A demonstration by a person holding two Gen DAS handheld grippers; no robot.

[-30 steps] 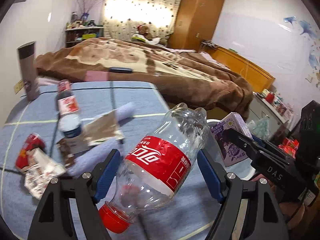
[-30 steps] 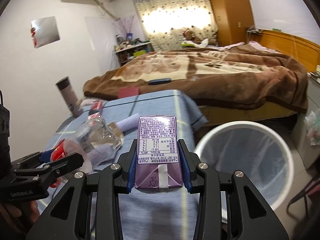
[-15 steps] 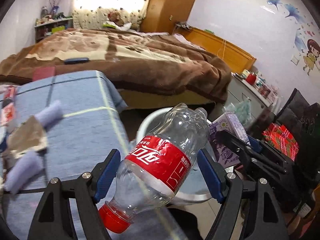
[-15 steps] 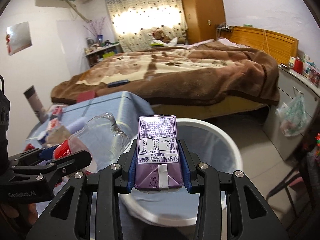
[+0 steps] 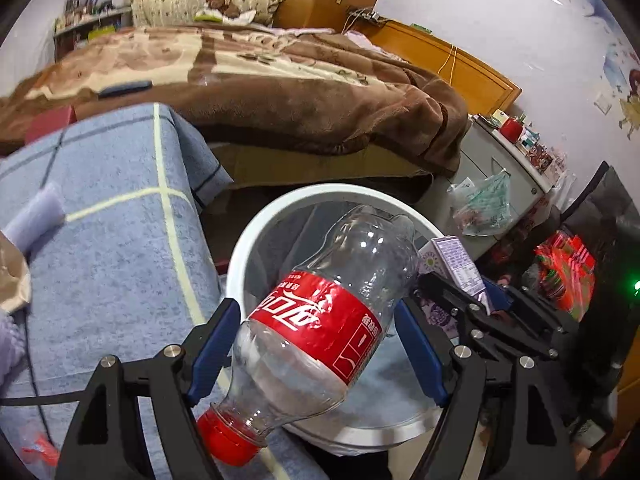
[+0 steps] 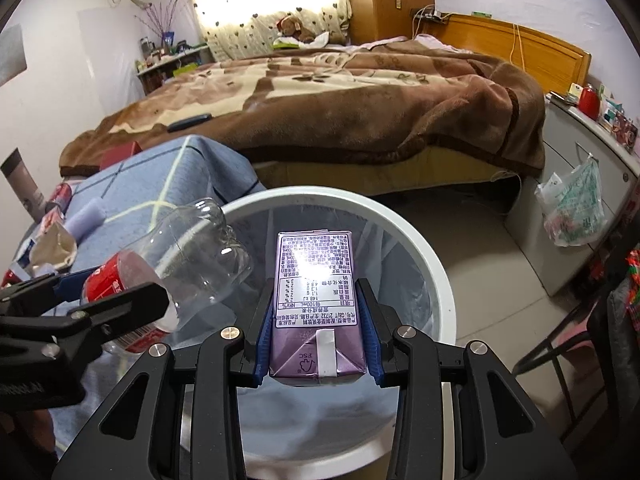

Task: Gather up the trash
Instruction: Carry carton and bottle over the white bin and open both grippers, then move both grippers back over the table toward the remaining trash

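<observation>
Clamping clear ribbed plastic bottle [image 5: 320, 320] in left gripper [image 5: 318, 344], glossy purple carton [image 6: 316, 304] in right gripper [image 6: 316, 336]

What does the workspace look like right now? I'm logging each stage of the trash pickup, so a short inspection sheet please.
Surface: blue checked cloth over the table, beside the bed.
Job's things: clear bottle with red label and purple carton, both over the white bin.
Clutter: brown paper, lilac roll, small can, grey flask on the cloth.
Tongs: left tongs shut on the bottle; right tongs shut on the carton.
Cables: black cord across the cloth.
Surroundings: plastic bag hanging on the grey cabinet; wardrobe.
</observation>
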